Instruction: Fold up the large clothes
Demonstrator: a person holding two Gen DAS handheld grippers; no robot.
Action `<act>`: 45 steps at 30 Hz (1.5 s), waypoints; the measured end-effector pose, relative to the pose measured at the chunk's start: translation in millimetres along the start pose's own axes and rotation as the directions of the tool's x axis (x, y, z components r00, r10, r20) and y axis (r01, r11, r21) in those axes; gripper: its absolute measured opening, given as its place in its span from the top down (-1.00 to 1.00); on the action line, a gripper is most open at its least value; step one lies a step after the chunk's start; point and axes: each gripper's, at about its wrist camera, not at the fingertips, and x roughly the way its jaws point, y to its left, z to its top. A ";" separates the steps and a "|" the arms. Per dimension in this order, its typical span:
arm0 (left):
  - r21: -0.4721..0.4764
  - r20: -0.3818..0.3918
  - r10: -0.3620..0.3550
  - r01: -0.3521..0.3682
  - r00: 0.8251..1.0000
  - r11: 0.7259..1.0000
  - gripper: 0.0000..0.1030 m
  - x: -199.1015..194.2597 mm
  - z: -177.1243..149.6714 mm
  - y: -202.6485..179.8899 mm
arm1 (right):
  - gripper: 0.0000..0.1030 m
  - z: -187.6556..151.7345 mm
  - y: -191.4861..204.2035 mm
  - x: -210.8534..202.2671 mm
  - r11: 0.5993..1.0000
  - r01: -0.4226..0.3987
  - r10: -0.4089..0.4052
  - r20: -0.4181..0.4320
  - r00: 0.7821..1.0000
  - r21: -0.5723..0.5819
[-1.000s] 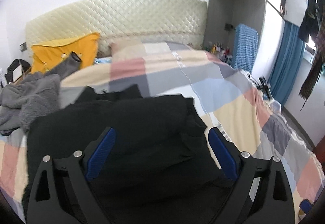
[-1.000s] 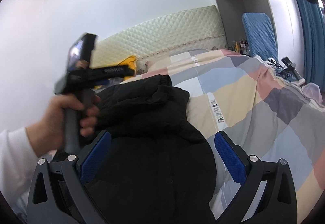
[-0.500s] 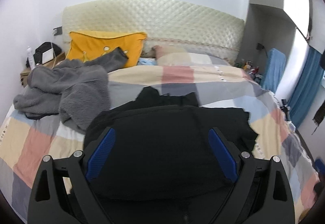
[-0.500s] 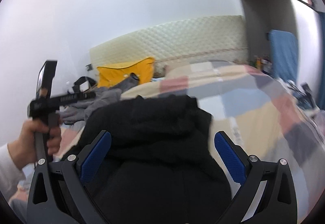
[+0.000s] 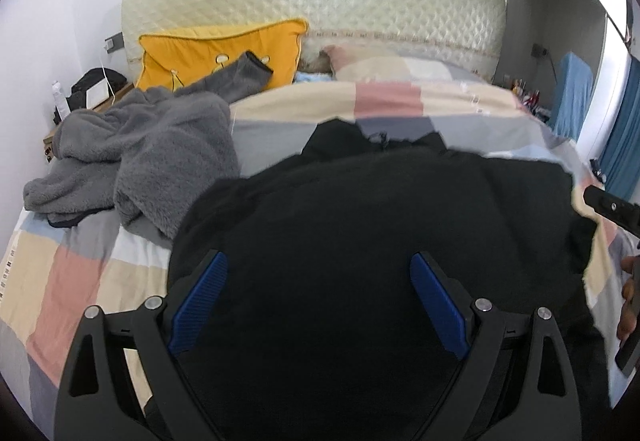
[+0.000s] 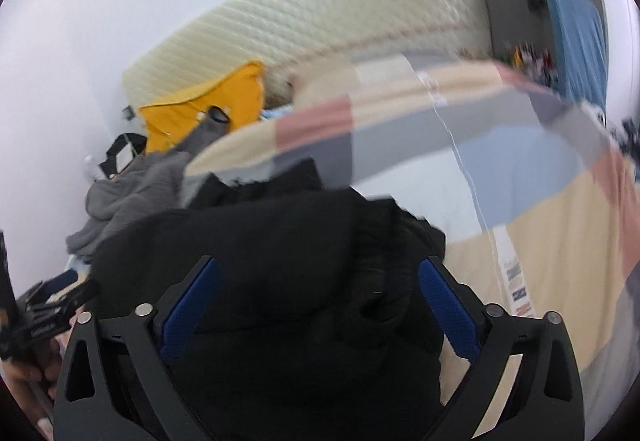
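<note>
1. We hold both tools over the black garment (image 5: 380, 241), which lies spread on the patchwork bedcover (image 5: 80, 273) and fills the space between and ahead of each pair of jaws.
2. The left gripper (image 5: 318, 301) has its jaws spread wide with nothing between the blue pads; the dark cloth sits beyond and below them, and we cannot tell whether they touch it.
3. The right gripper (image 6: 318, 305) is likewise wide apart and empty, with a bunched fold of the garment just ahead of its right-hand jaw.
4. We judge the step in hand to be picking a hem or edge to fold over. To do it well, we should bring each jaw pair down onto one clear edge, pinch a single layer, and lift both sides evenly so the cloth does not bunch.
5. The left view shows what lies beyond its left jaw: a grey fleece (image 5: 140, 153) touching the garment's edge, and a yellow cushion (image 5: 224, 53) further ahead.
6. The right view, blurred, shows the open bedcover beyond its right jaw and the other tool (image 6: 48, 313) outside its left jaw.
</note>
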 end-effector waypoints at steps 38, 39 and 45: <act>0.009 -0.215 0.304 -0.310 0.928 0.951 -1.00 -6.6 -95.4 78.2 | 0.73 -10.7 0.3 -67.9 0.953 -0.296 0.291 0.071 0.954 0.063; -0.007 -0.215 0.307 -0.316 0.927 0.949 -1.00 -6.6 -95.5 81.9 | 0.73 -11.1 0.2 -65.4 0.964 -0.262 0.259 0.062 0.964 0.052; -0.020 -0.184 0.353 -0.362 0.917 0.932 -1.00 -7.0 -94.5 90.7 | 0.73 -16.8 -1.8 -51.4 0.979 -0.196 0.196 0.007 0.981 0.062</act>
